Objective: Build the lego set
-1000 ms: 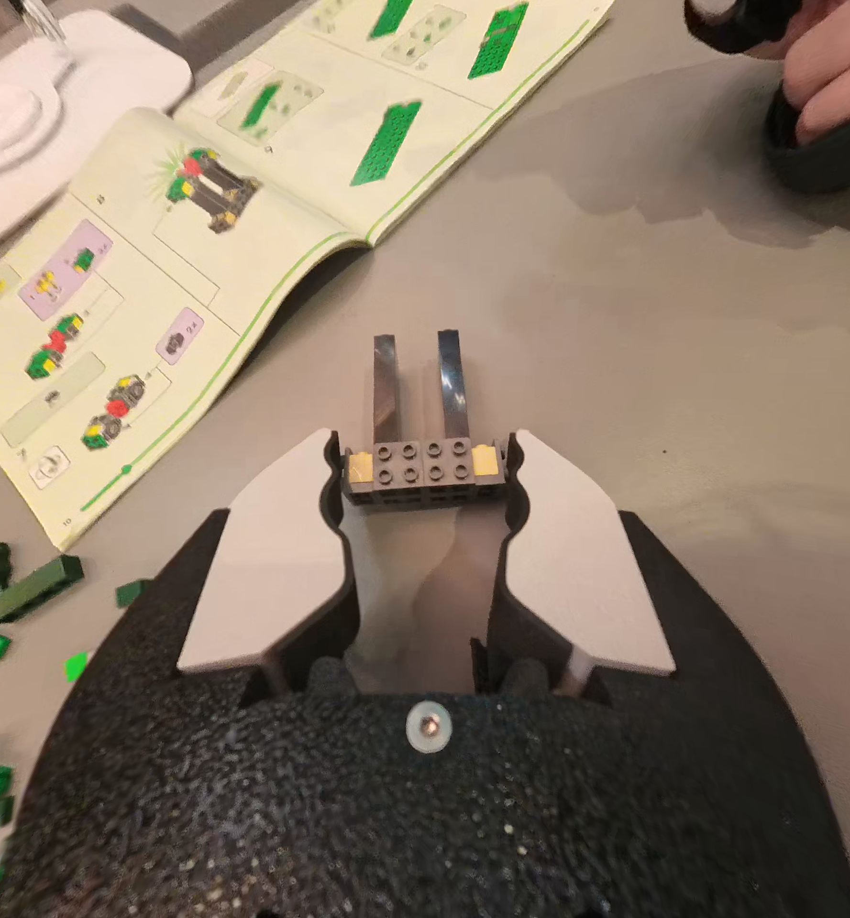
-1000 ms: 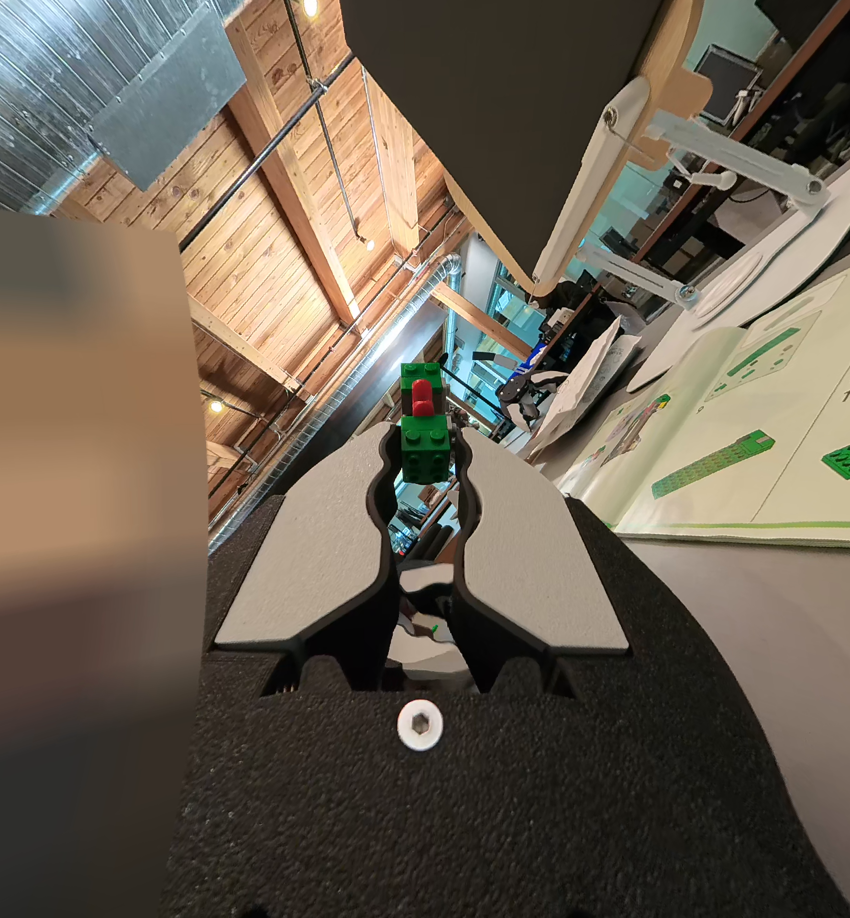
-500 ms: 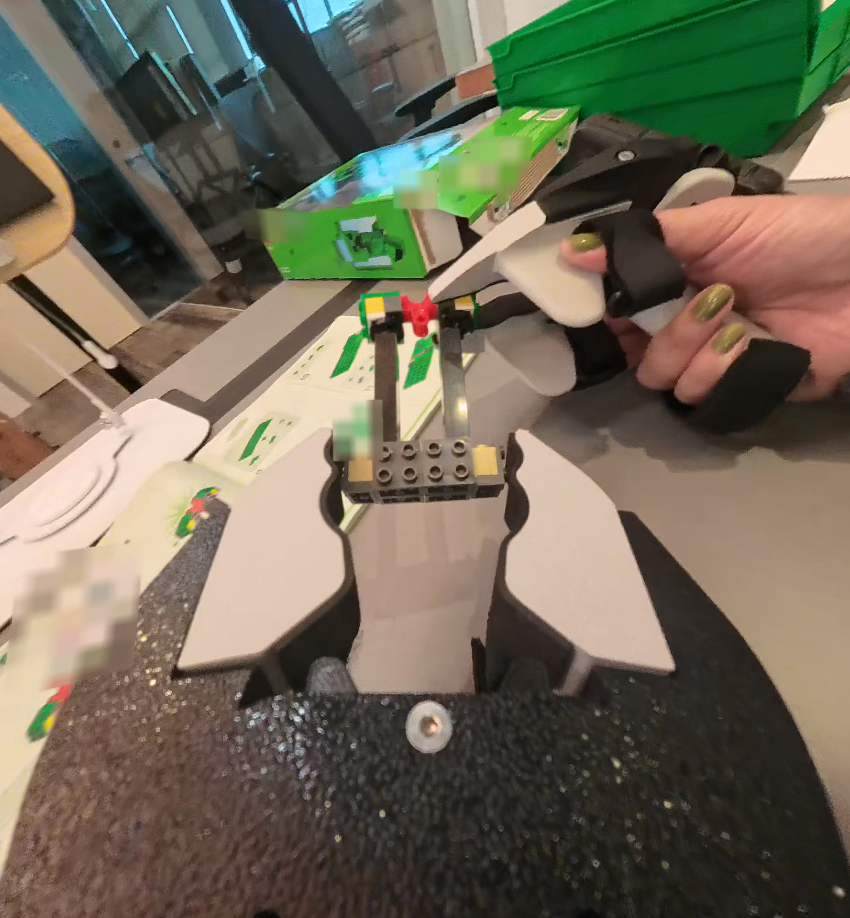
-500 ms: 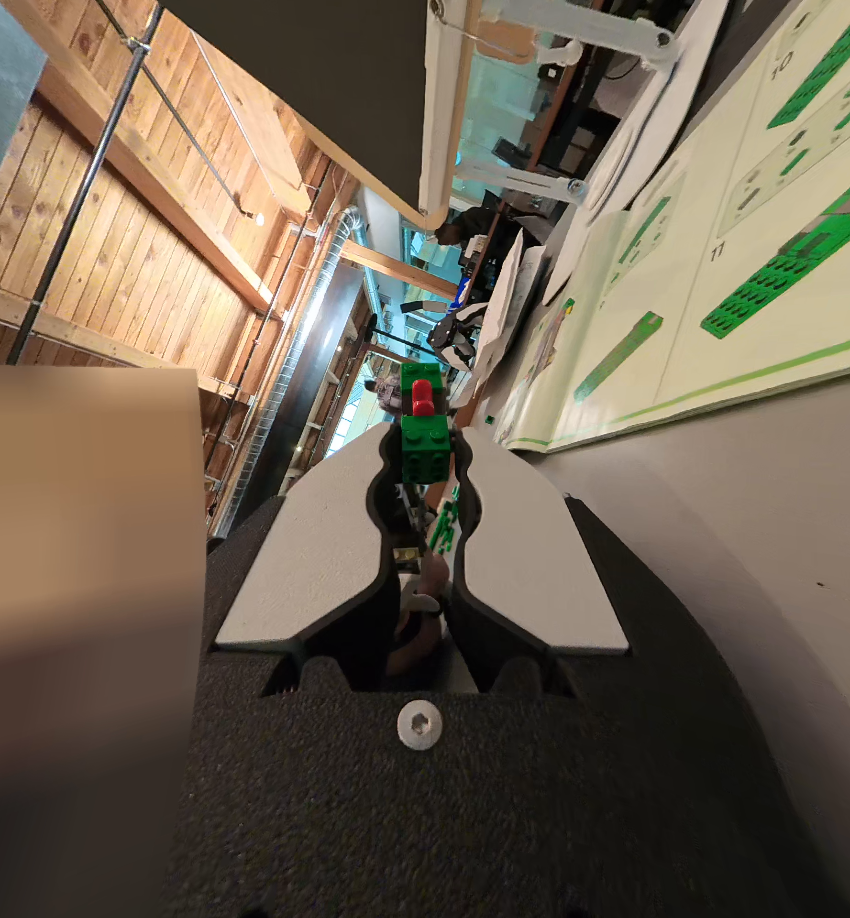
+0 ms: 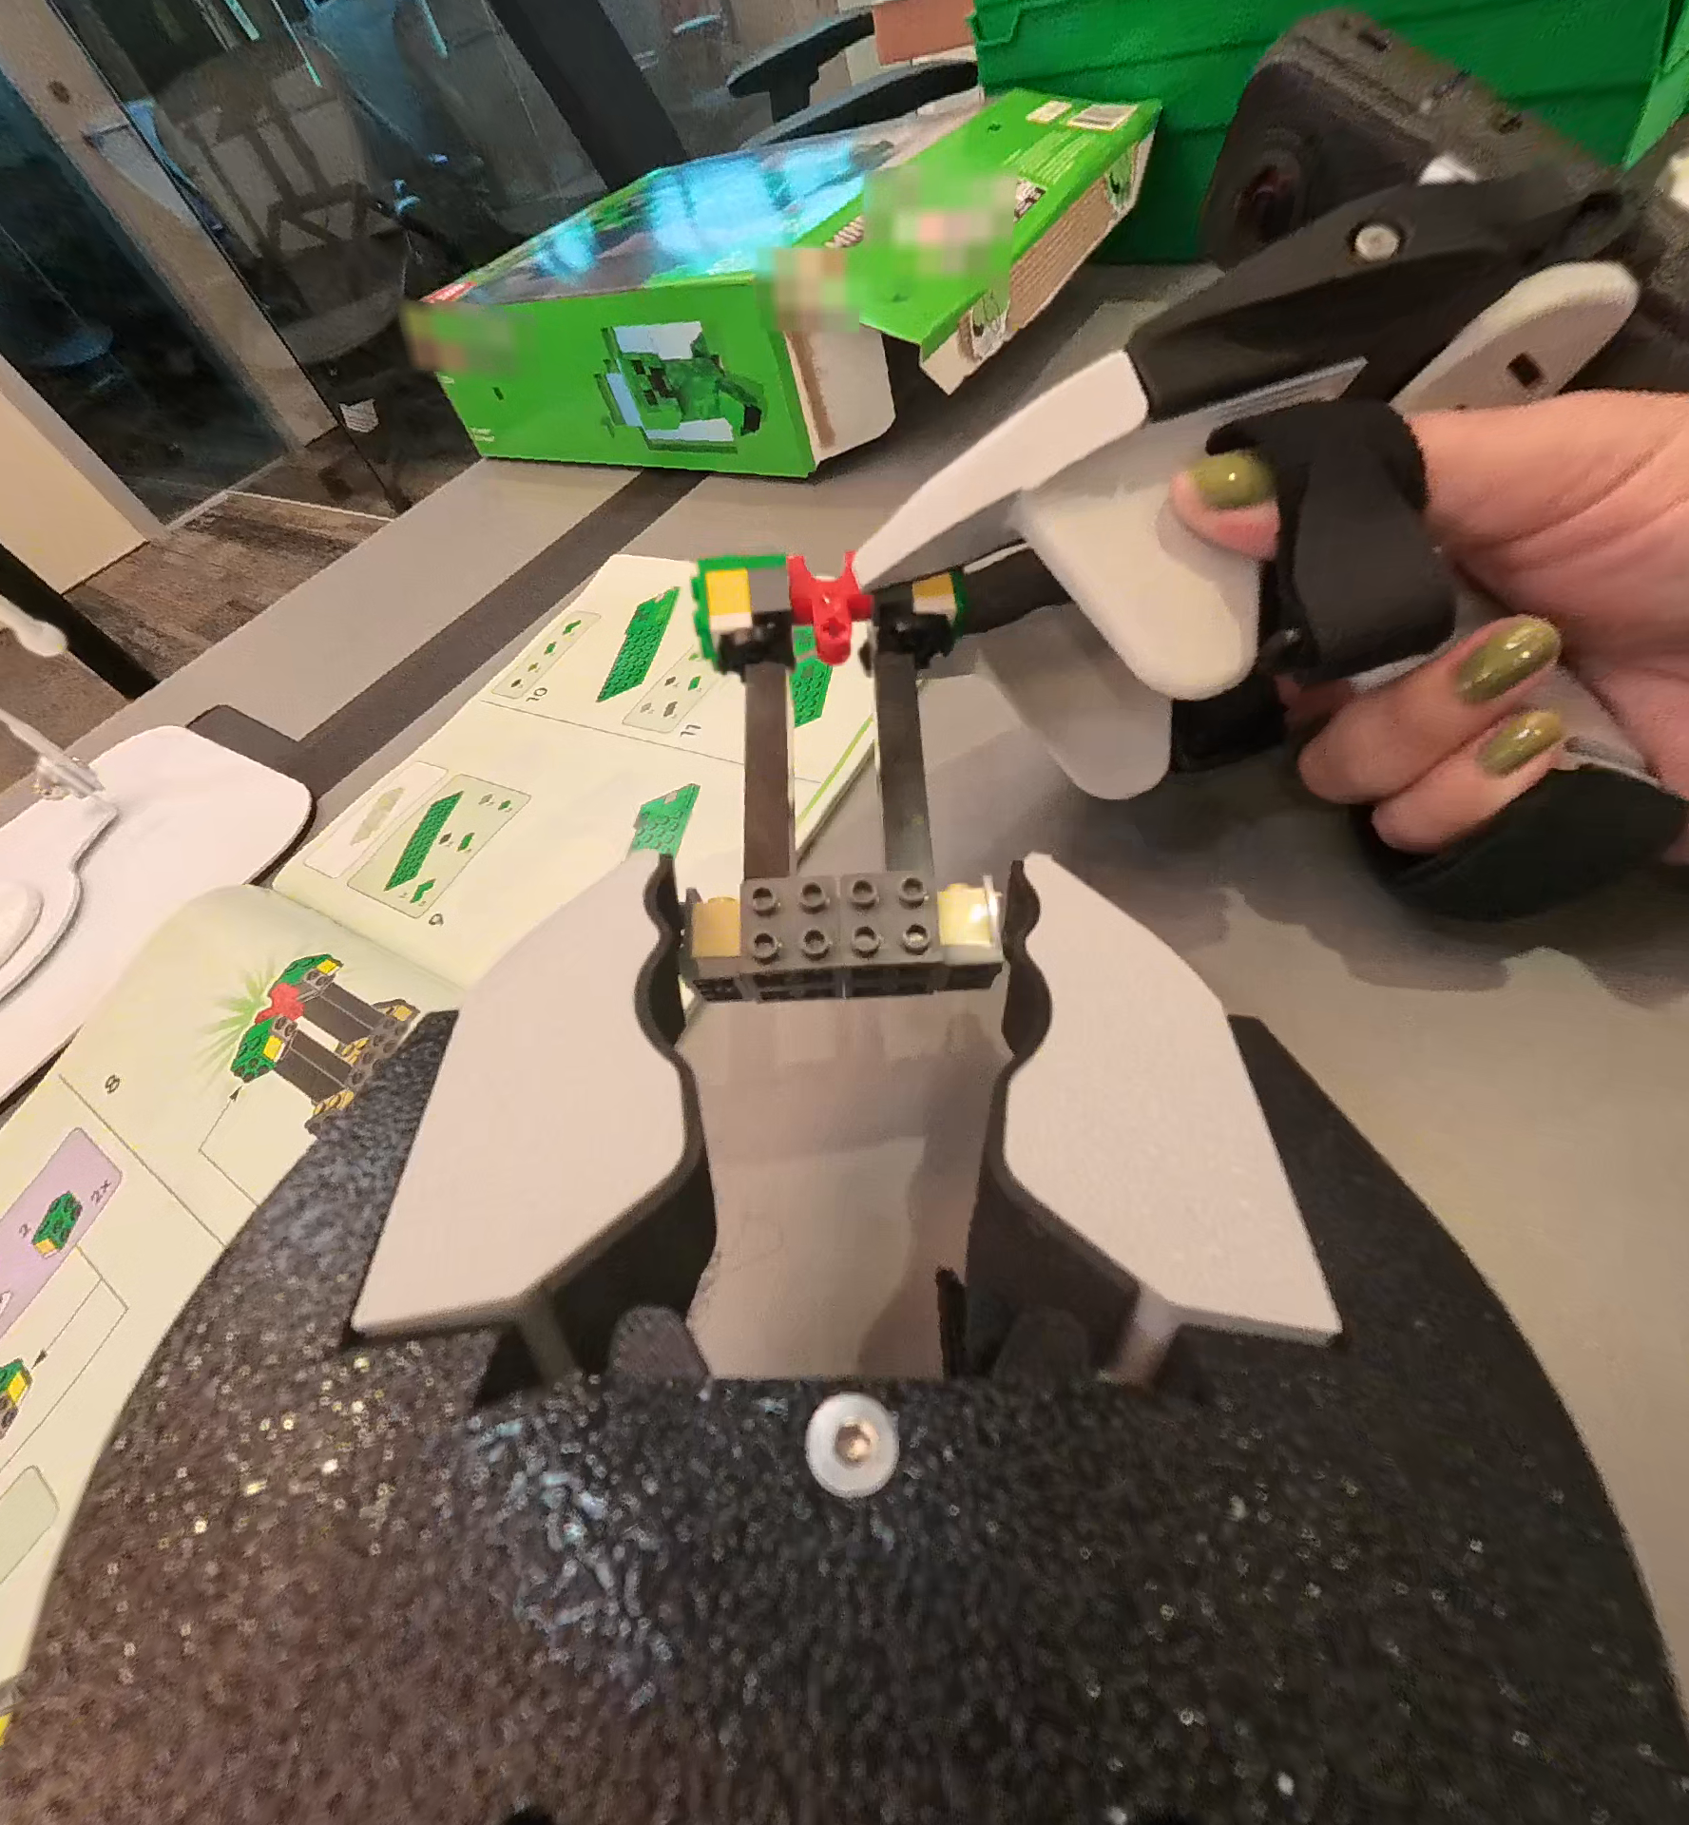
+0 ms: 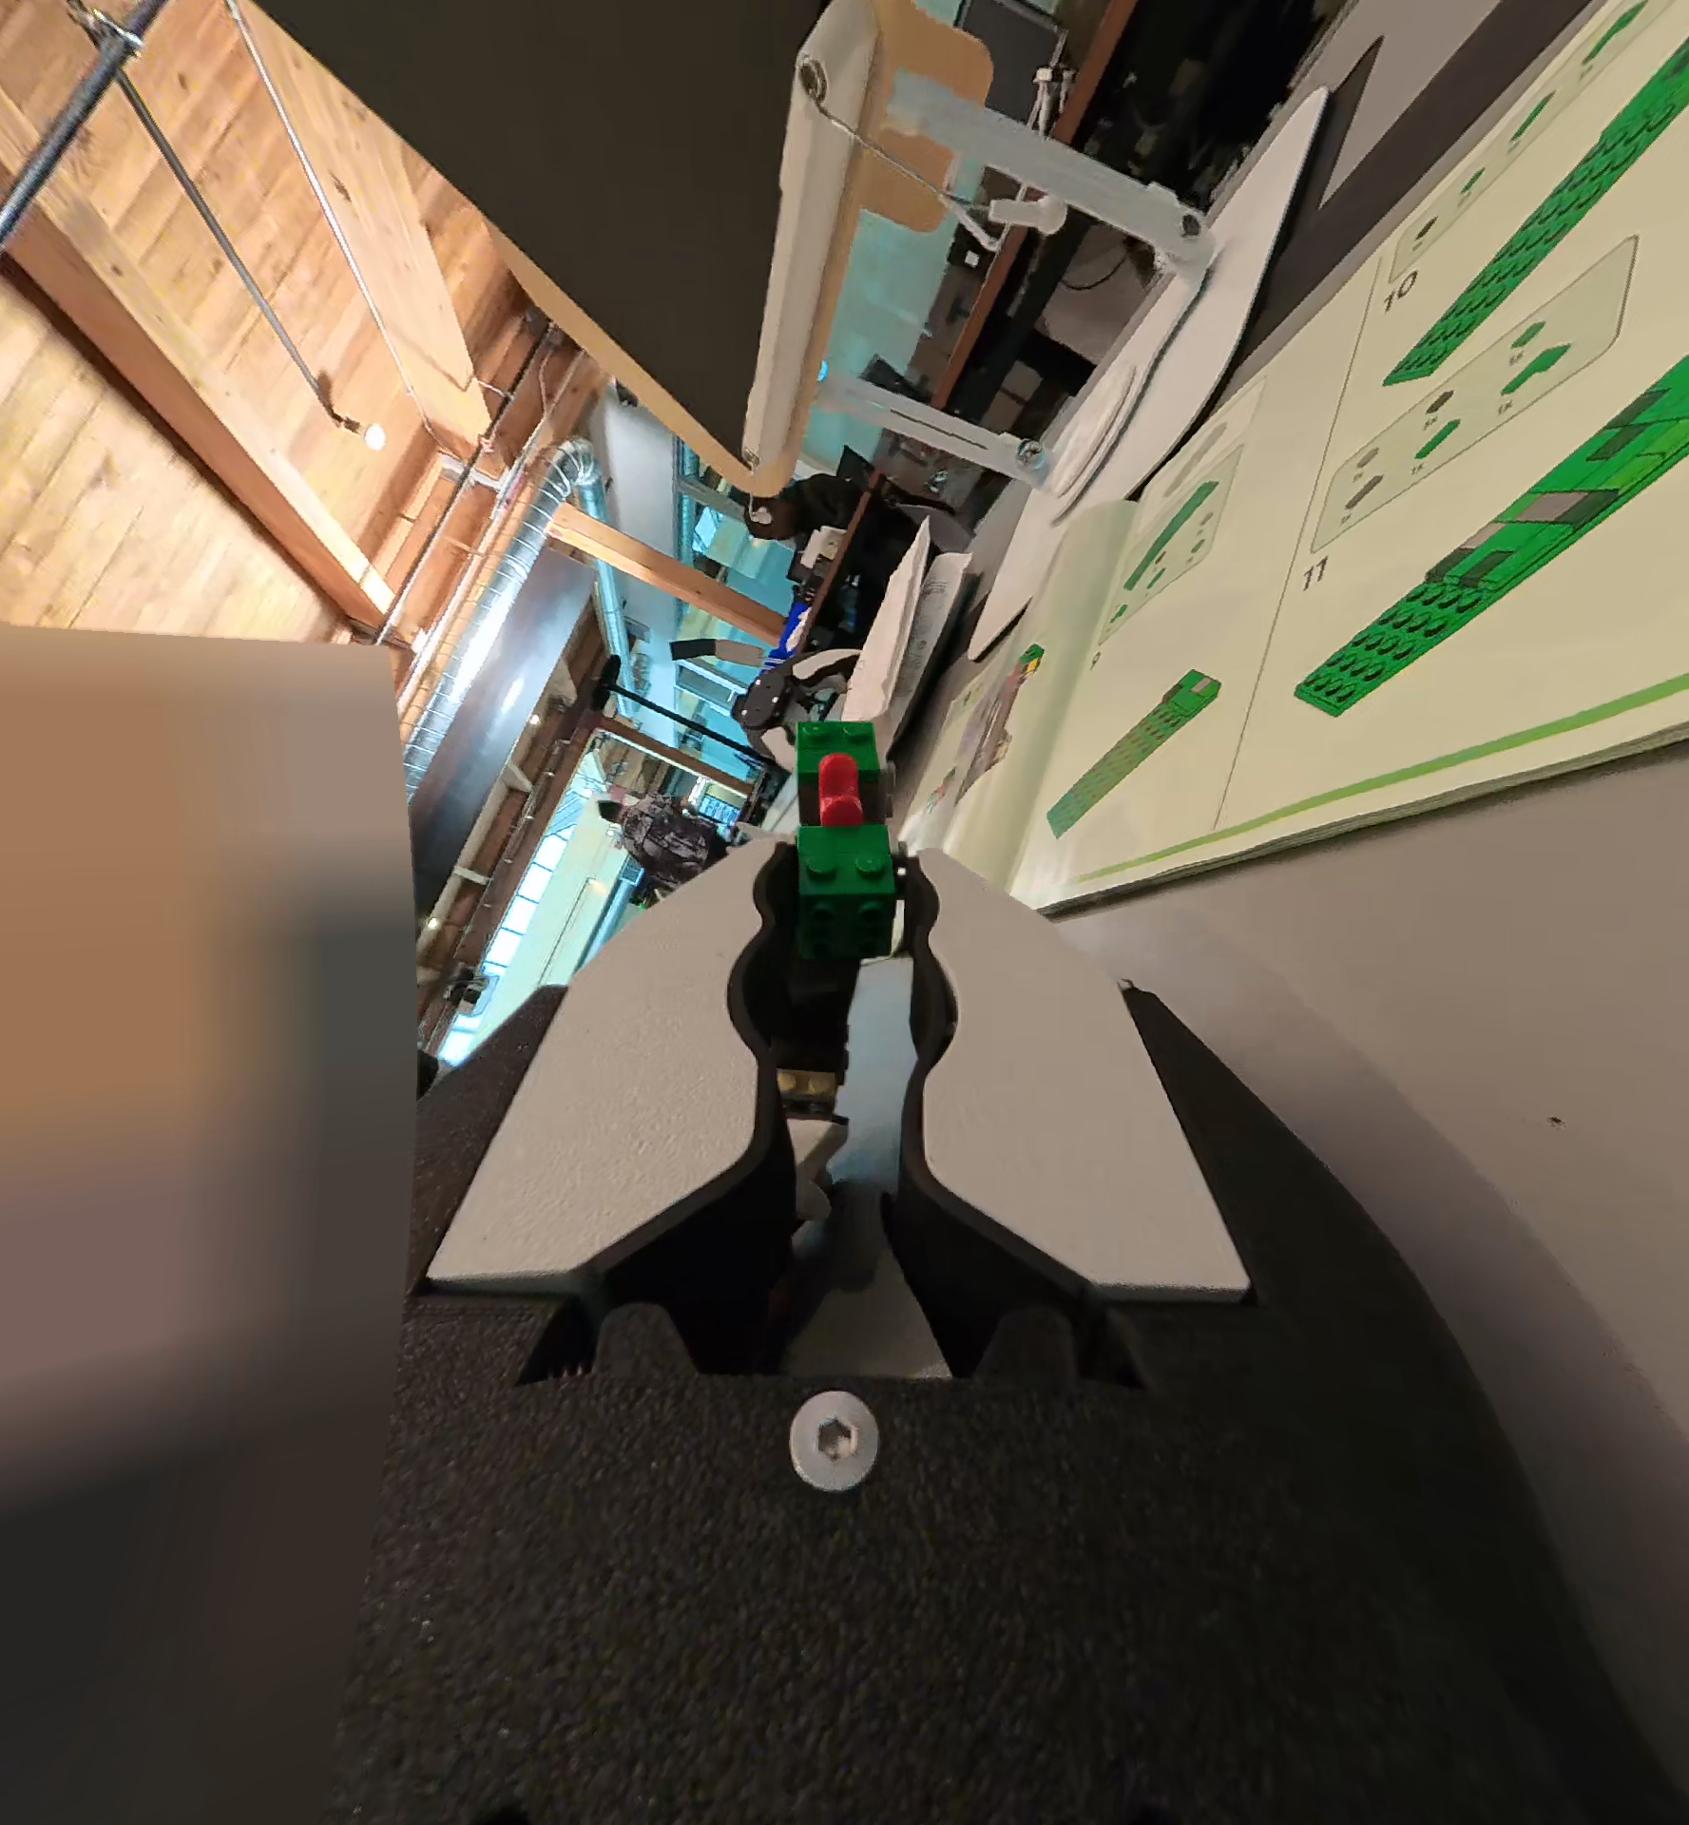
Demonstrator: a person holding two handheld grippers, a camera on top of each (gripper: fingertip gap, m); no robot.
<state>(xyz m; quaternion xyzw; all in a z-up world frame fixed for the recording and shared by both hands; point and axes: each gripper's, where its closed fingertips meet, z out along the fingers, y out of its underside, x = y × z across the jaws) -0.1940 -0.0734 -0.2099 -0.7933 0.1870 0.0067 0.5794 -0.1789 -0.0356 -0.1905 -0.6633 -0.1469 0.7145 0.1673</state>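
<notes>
Holding one lego frame (image 5: 835, 790) between both grippers above the table (image 5: 1413, 1086).

Our left gripper (image 5: 840, 933) pinches the grey studded base with its jaws at either end; two dark beams rise from it. Our right gripper (image 6: 845, 894) has its jaws pressed on one of two green bricks (image 6: 845, 889) at the top, a red piece (image 5: 825, 617) between them. One instruction booklet (image 5: 485, 839) lies open beneath, one green box (image 5: 682, 375) beyond.

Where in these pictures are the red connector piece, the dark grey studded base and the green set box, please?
red connector piece (image 5: 826, 604), left wrist view, on its centre.
dark grey studded base (image 5: 838, 920), left wrist view, on its studded top.
green set box (image 5: 662, 390), left wrist view, on its front face.
</notes>
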